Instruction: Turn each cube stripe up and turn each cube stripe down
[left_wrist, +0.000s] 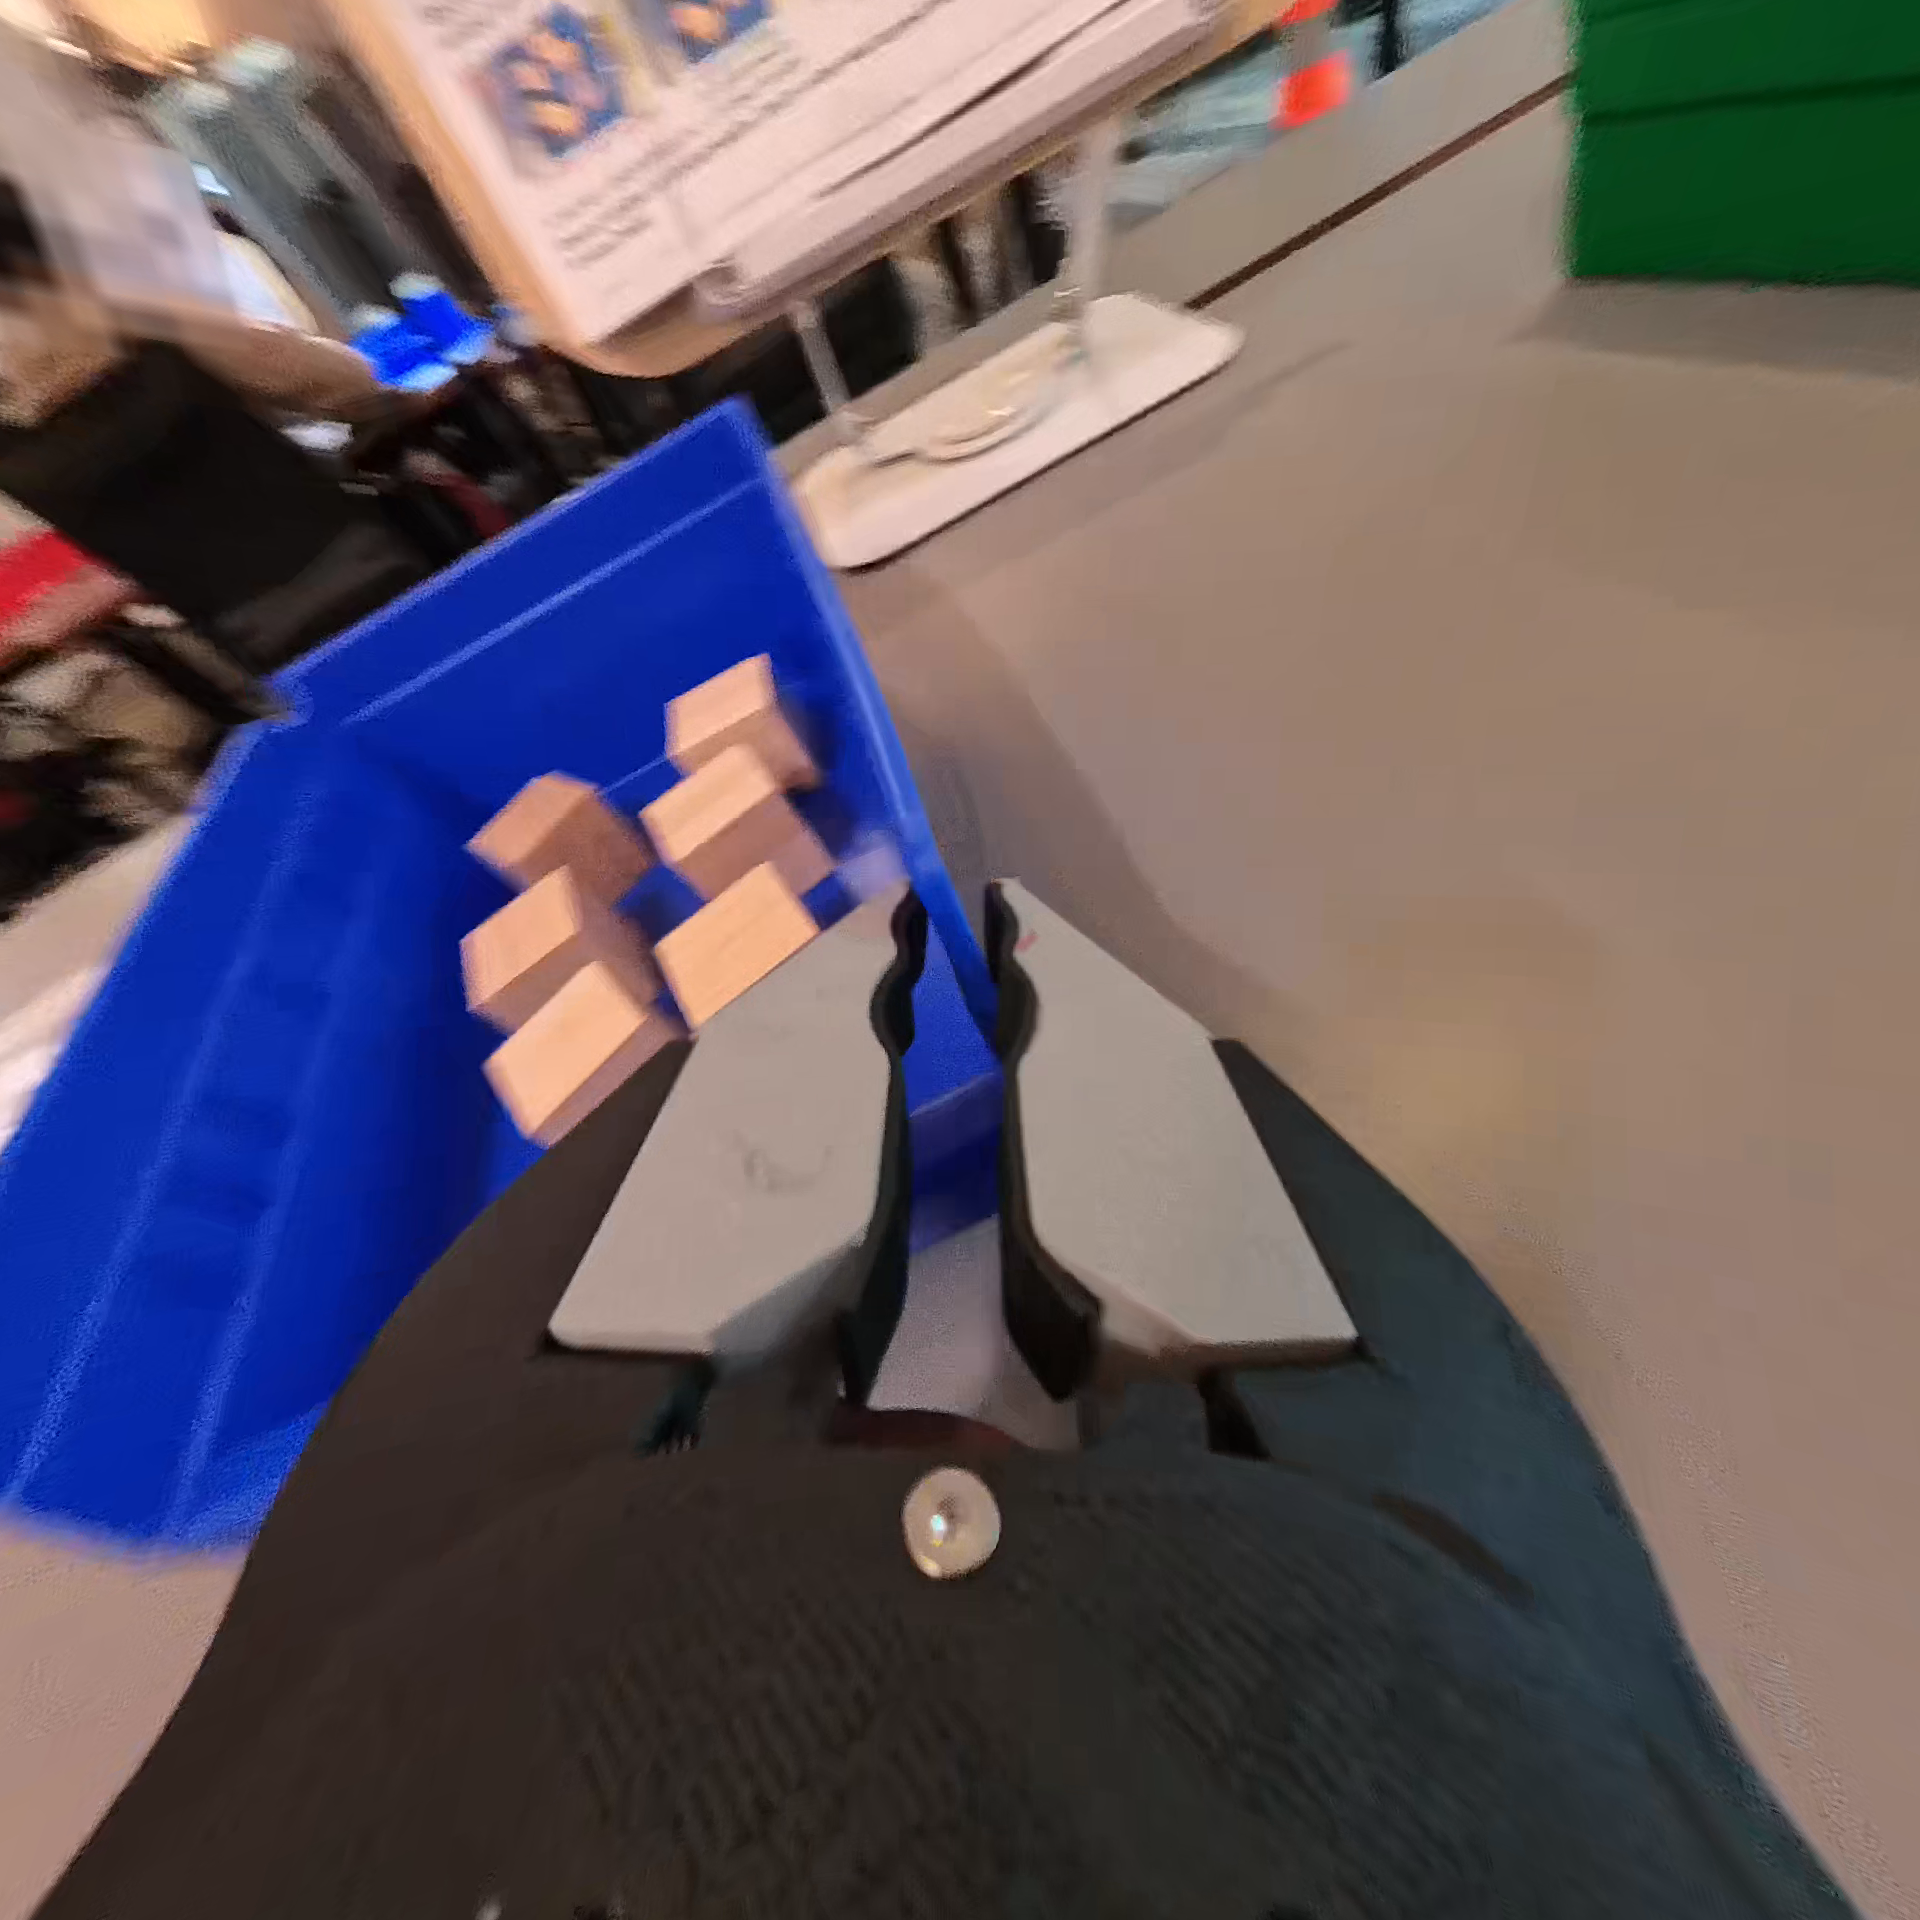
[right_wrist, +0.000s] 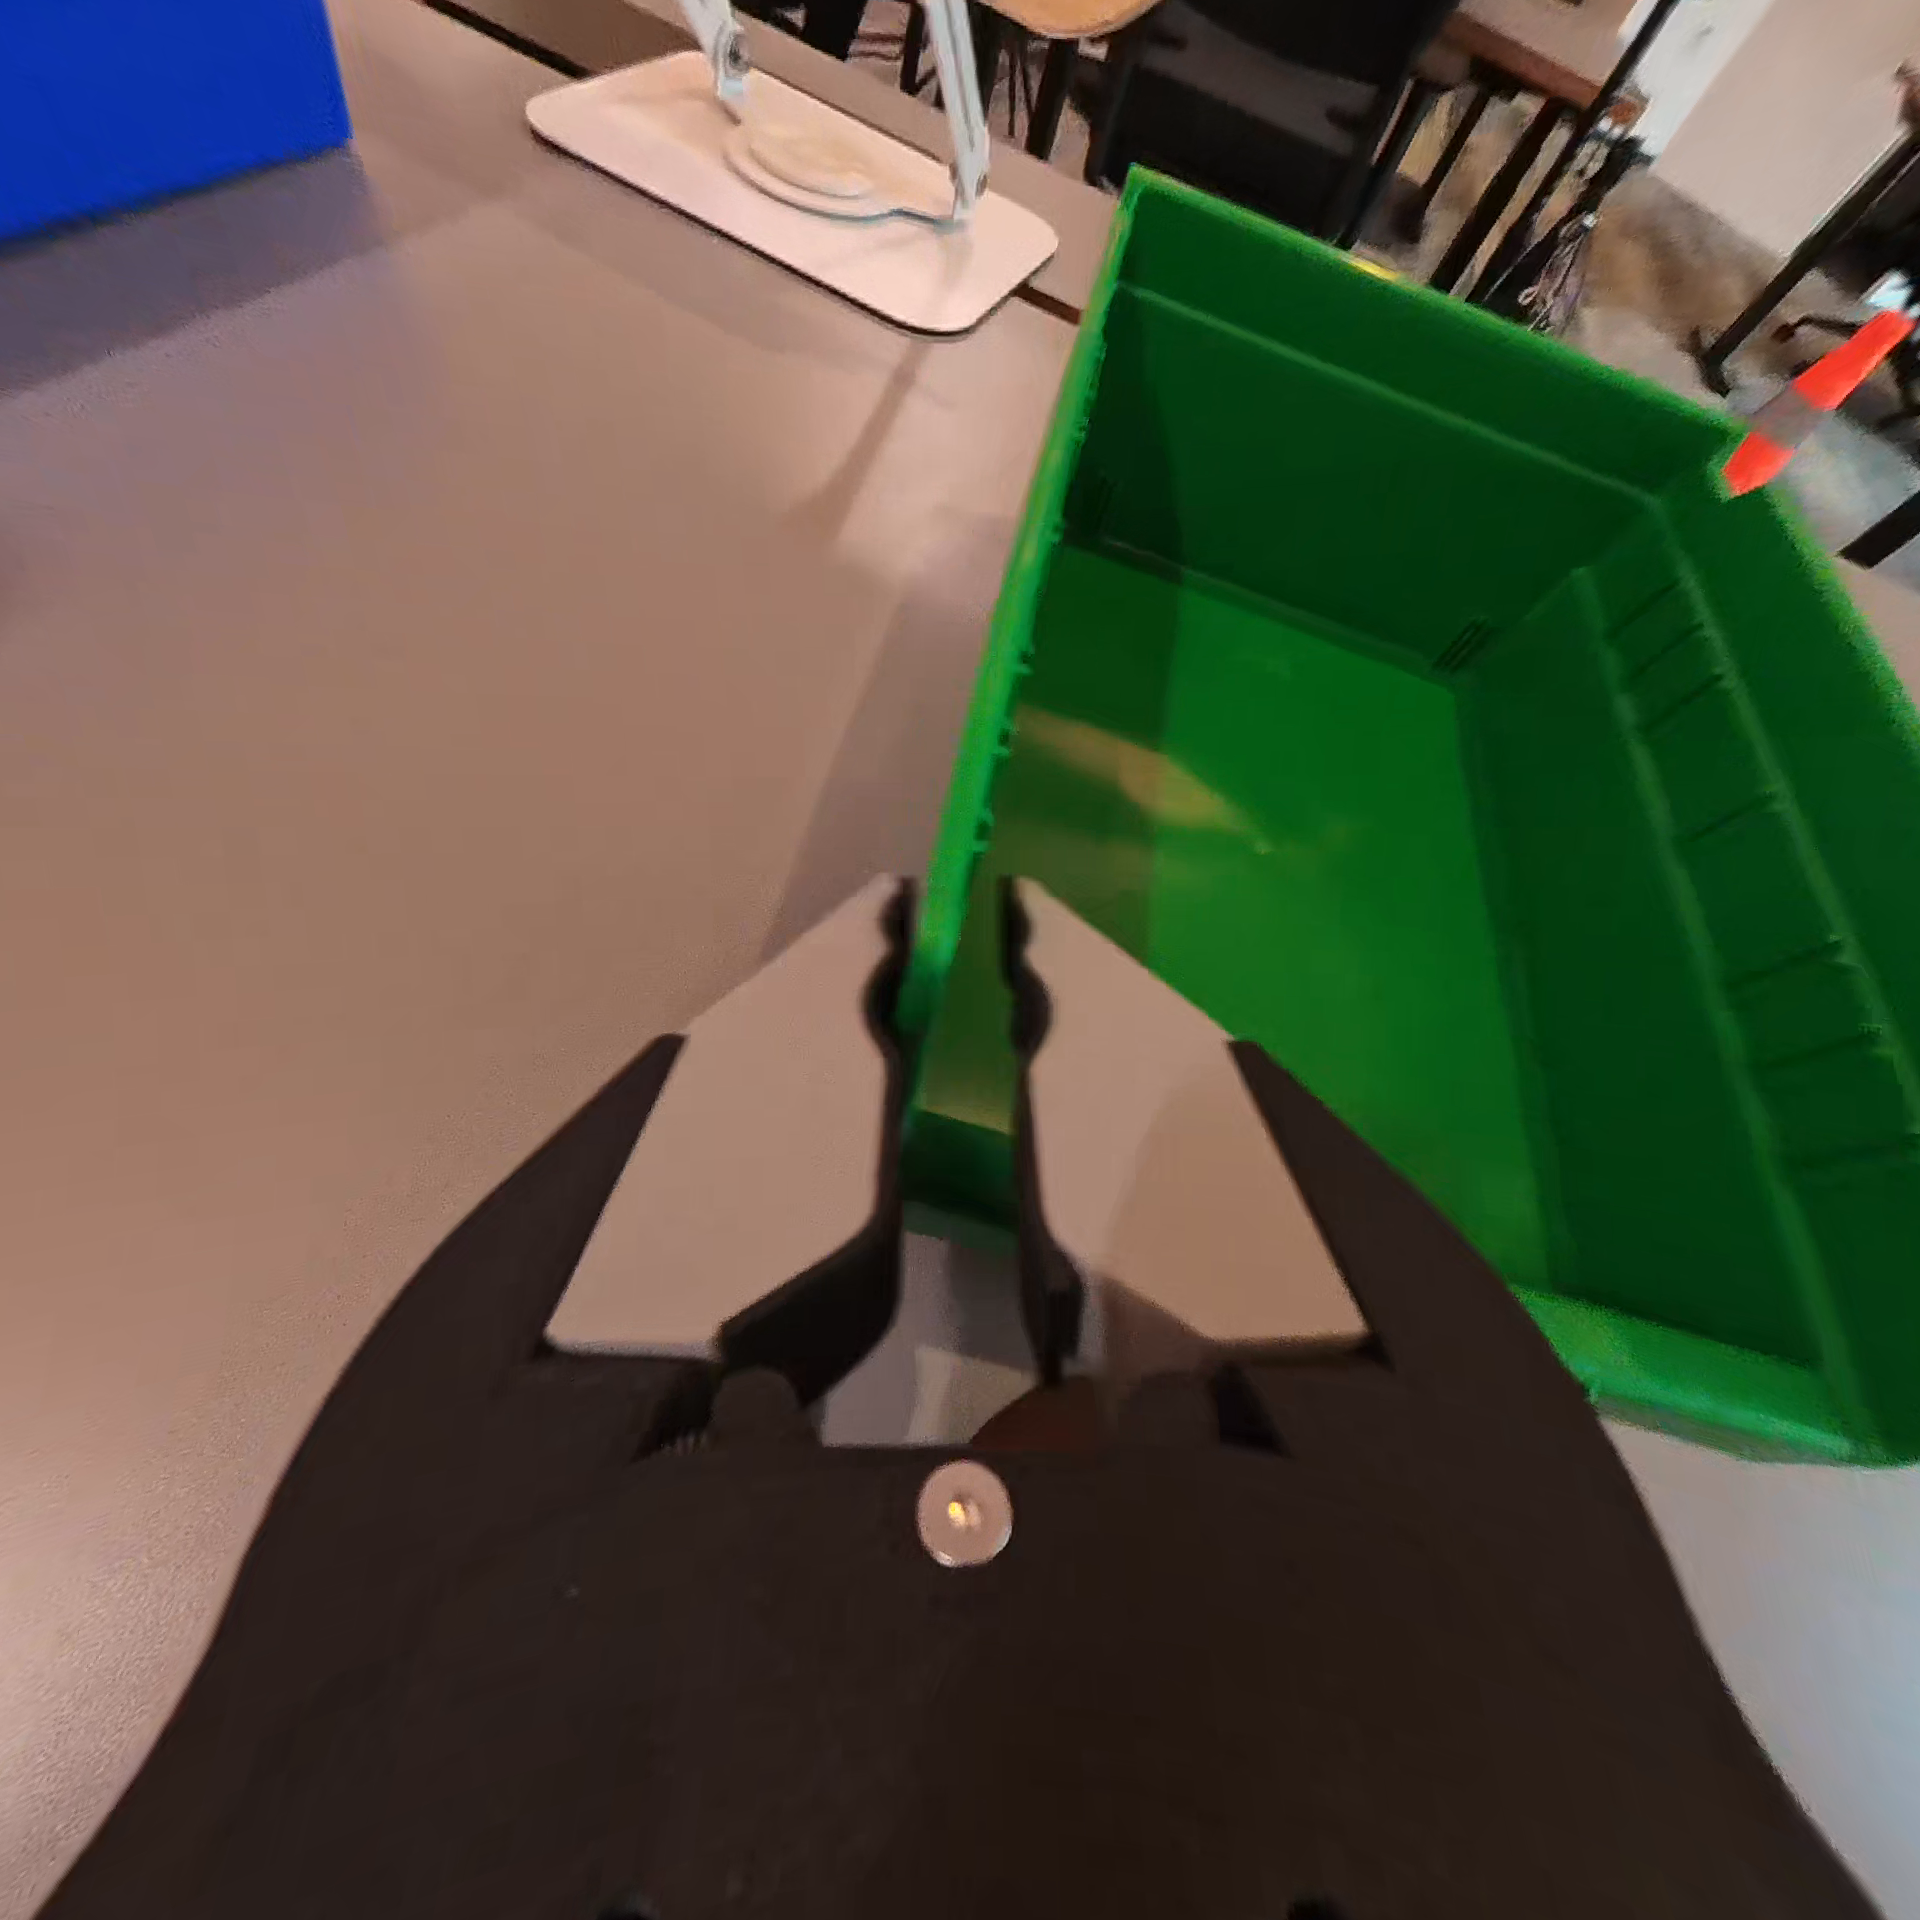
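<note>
Left gripper (left_wrist: 951, 914) has its jaws clamped on the side wall of the blue bin (left_wrist: 312, 1039), and the bin is tipped, so the six wooden cubes (left_wrist: 644, 894) inside look ready to slide toward the low end — likely a pour onto the grey worktop (left_wrist: 1455, 831) so they can be handled one by one. No stripes show on the cube faces in this blurred view, so which way each one lies can't be told. Over on the right, the right gripper (right_wrist: 956, 904) pinches the near wall of the green bin (right_wrist: 1351, 831) the same way, jaws closed on the plastic, and that bin is tilted too and holds nothing, perhaps being readied to receive cubes. A white stand base (right_wrist: 790, 177) sits farther back on the worktop between the two bins. Judging by this, the turning itself hasn't begun.
</note>
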